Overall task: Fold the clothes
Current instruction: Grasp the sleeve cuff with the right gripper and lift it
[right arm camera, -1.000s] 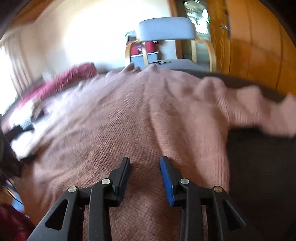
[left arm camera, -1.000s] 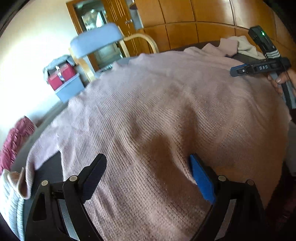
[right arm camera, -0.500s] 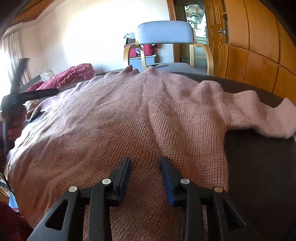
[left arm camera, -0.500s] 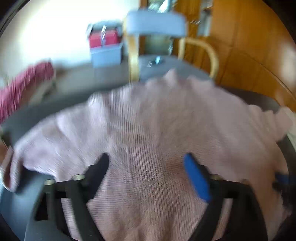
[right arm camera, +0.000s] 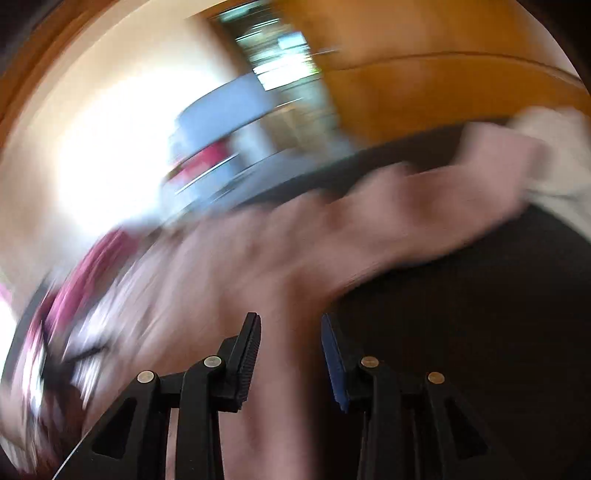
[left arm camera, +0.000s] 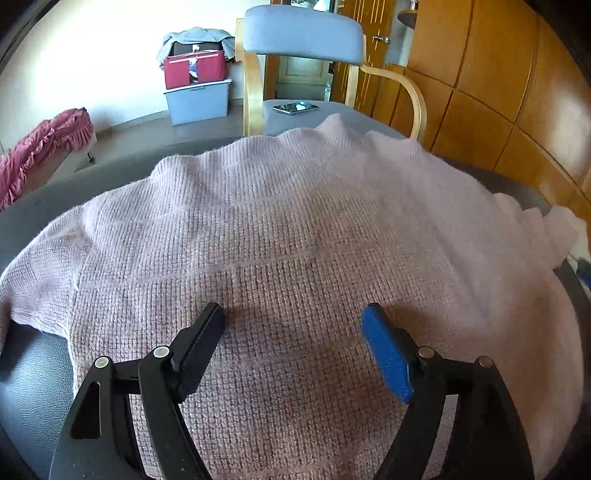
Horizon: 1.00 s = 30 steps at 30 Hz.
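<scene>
A pale pink knitted sweater [left arm camera: 295, 221] lies spread flat on a dark table [left arm camera: 33, 369]. My left gripper [left arm camera: 293, 310] hovers just over its middle, pointing steeply down. Its jaws are wide and still opening, with nothing pinched between the pads. The right wrist view is badly blurred by motion. In it my right gripper [right arm camera: 289, 318] stands over the sweater's [right arm camera: 240, 266] side edge, where the knit meets the bare table [right arm camera: 461, 332]. A narrow gap shows between its fingers and no cloth is gripped. One sleeve [right arm camera: 461, 177] stretches away to the upper right.
A blue-cushioned wooden chair [left arm camera: 301, 35] stands behind the table, with a phone [left arm camera: 294, 107] on its seat. A grey bin [left arm camera: 197, 99] holds a red bag [left arm camera: 194, 68]. Red ruffled cloth [left arm camera: 44, 140] lies at left, wooden panels [left arm camera: 498, 92] at right. A cream garment [right arm camera: 554, 155] lies by the sleeve.
My left gripper rolled and slid across the sweater; its jaws narrowed, then widened again. My right gripper swung fast and rolled, from over the body to the side edge. It has left the left view.
</scene>
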Each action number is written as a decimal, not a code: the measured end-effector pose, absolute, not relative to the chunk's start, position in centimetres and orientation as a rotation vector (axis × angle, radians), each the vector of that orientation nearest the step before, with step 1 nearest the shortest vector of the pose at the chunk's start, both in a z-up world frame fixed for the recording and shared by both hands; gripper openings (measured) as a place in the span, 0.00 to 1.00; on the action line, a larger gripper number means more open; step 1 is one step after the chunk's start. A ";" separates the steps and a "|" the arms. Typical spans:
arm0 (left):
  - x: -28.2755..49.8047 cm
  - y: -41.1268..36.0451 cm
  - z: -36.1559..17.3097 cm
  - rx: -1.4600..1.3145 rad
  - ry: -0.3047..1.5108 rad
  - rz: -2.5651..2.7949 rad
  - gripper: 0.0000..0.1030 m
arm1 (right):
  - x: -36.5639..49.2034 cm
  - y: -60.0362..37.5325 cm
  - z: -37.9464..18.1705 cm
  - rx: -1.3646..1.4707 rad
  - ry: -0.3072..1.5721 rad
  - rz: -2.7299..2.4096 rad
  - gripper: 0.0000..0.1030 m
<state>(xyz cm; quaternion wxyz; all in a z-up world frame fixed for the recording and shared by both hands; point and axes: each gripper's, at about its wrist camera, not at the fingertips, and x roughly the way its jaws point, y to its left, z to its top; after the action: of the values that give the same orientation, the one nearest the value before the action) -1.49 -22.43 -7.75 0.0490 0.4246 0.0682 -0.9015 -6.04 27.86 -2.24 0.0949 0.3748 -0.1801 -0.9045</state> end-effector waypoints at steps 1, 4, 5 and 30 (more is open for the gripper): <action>-1.6 -22.4 -7.7 1.295 0.197 -2.746 0.78 | -7.1 29.9 -2.1 1.128 -0.574 -2.748 0.33; -1.7 -22.1 -7.6 1.296 0.167 -2.743 0.79 | -10.3 35.9 -2.1 1.203 -0.724 -2.899 0.35; -1.8 -22.1 -7.6 1.296 0.168 -2.746 0.79 | -11.2 37.3 -2.2 1.230 -0.755 -2.928 0.35; -2.1 -22.7 -7.9 1.292 0.217 -2.771 0.83 | -17.0 41.5 -0.6 0.983 -1.037 -2.917 0.10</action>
<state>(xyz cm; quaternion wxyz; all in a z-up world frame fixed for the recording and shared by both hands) -2.14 -22.67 -7.86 0.0381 0.4212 0.0708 -0.9034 -17.04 41.46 -0.58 -0.0532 0.3022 -0.3189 -0.8968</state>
